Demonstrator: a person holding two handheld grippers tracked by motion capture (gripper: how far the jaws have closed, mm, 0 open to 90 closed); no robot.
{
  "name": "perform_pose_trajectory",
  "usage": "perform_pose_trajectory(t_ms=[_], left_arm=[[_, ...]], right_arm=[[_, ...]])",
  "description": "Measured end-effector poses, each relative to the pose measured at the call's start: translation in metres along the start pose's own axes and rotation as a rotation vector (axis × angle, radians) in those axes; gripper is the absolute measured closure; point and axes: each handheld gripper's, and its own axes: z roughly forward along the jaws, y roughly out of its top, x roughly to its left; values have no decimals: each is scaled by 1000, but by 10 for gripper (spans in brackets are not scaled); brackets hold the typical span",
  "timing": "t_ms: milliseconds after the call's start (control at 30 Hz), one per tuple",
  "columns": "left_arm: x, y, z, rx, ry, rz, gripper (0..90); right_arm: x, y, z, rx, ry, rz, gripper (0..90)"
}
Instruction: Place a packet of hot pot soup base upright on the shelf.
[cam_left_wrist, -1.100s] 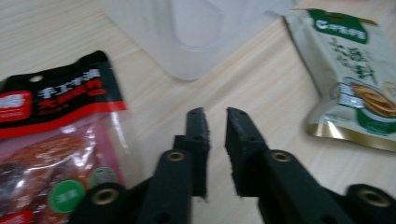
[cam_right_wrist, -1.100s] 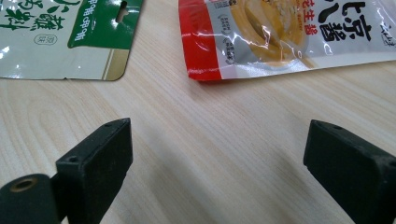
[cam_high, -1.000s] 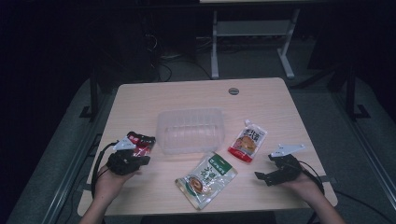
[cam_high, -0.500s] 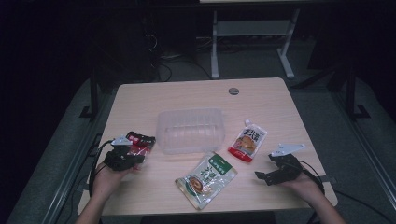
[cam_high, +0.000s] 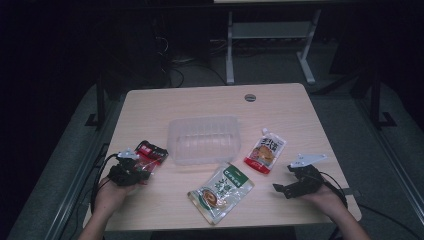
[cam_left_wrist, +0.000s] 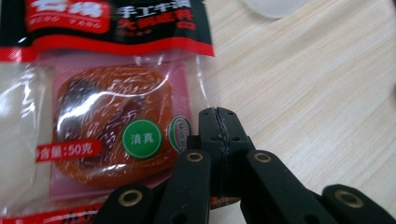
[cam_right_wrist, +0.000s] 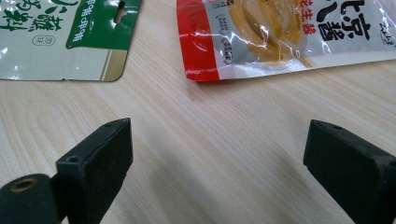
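While your left gripper sits at the near-left corner of the clear plastic tray, its jaws are pressed together over the red-and-black sachet, which lies flat on the table just left of that tray; in the left gripper view the closed tips overlap the sachet's clear right edge, though you cannot tell from there whether the film is pinched between them or merely lies beneath them. That sachet shows a red-brown filling behind a clear window, with a black and red printed band along its far end and a round green mark near your jaw tips. Moving out from the tray, the green-and-white pouch lies in front of its near edge, turned at an angle, and the red spouted pouch lies just to the tray's right, its spout pointing away from you. Your right gripper rests well to the right of the tray and nearer to you, past the red pouch, with its jaws standing wide apart and bare tabletop between them; the right gripper view has the green pouch's corner and the red pouch's bottom edge lying beyond those open jaws, touching neither.
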Motion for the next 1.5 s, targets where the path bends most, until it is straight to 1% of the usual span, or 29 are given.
perform_pose_trajectory(t_ms=[67, 167, 267, 300, 333, 367, 467, 500, 567, 633, 667, 700, 733, 767, 833, 867, 900, 967, 1033, 1067, 1133, 1167, 1200, 1267, 1300, 1333, 1367, 1400, 1500], left_arm=[[2, -1, -2, -1, 6, -4, 897], [4, -3, -4, -6, 6, -17, 897], [10, -7, -9, -4, 2, -32, 897], [10, -7, -9, -4, 2, -32, 897], [12, -9, -11, -1, 5, -32, 897], [13, -10, -12, -5, 5, -42, 897], [16, -13, -15, -1, 5, -40, 897], [17, -14, -16, -8, 2, -47, 897], [18, -14, -19, -22, -10, -37, 897], [18, -13, -21, -30, -13, -29, 895], [17, -11, -28, -61, 9, 14, 886], [17, -11, -28, -61, 9, 14, 860], [17, -7, -36, -63, 29, 64, 834], [17, -6, -38, -62, 29, 79, 802], [20, -4, -42, -74, 37, 98, 744], [22, -2, -43, -75, 34, 109, 706], [22, -2, -43, -75, 34, 109, 672], [27, 2, -44, -76, 32, 133, 582], [28, 3, -43, -71, 35, 137, 497], [32, 5, -40, -62, 41, 161, 452], [33, 6, -39, -57, 45, 167, 399], [34, 6, -37, -53, 45, 171, 399], [35, 8, -33, -45, 49, 187, 349], [36, 11, -29, -40, 58, 191, 288], [37, 12, -27, -41, 59, 192, 262], [37, 13, -24, -38, 60, 193, 240], [37, 13, -24, -38, 60, 193, 219], [36, 14, -20, -24, 73, 195, 199], [35, 11, -11, -10, 79, 202, 181]], right_arm=[[0, 0, 0, -2, 0, -5, 75], [0, 0, -1, -1, 1, -1, 75], [-1, 0, 0, -2, 2, -4, 76], [-1, 0, 0, -2, 2, -4, 76], [0, 0, 0, -2, 1, -4, 76], [0, 0, 0, -1, 1, -5, 76], [0, 0, 0, -1, 1, -5, 76], [0, 0, 0, -1, 2, -5, 76], [0, 0, 0, -1, 1, -10, 76], [0, 0, 0, 0, 2, -2, 76], [0, 0, 0, 1, 2, -1, 76], [0, 0, 0, 0, 2, -3, 76], [0, 0, 0, 0, 2, -4, 76], [0, 1, 0, 4, 4, 2, 76], [0, 1, 0, 4, 5, 2, 77], [0, 1, 0, 6, 7, 0, 76], [0, 1, 1, 2, 7, -3, 76], [1, 2, 1, 4, 7, -3, 77], [1, 2, 2, 4, 7, -4, 77], [1, 2, 2, 6, 6, -4, 77], [1, 2, 2, 6, 6, 3, 76], [1, 2, 2, 6, 6, 3, 76], [0, 2, 3, 6, 5, 8, 76], [0, 1, 3, 9, 4, 3, 77], [0, 1, 3, 8, 6, 8, 77], [0, 1, 3, 9, 4, 1, 76], [0, 1, 3, 9, 4, 1, 76], [0, 1, 2, 11, 5, 10, 76], [0, 1, 2, 12, 3, 4, 76]])
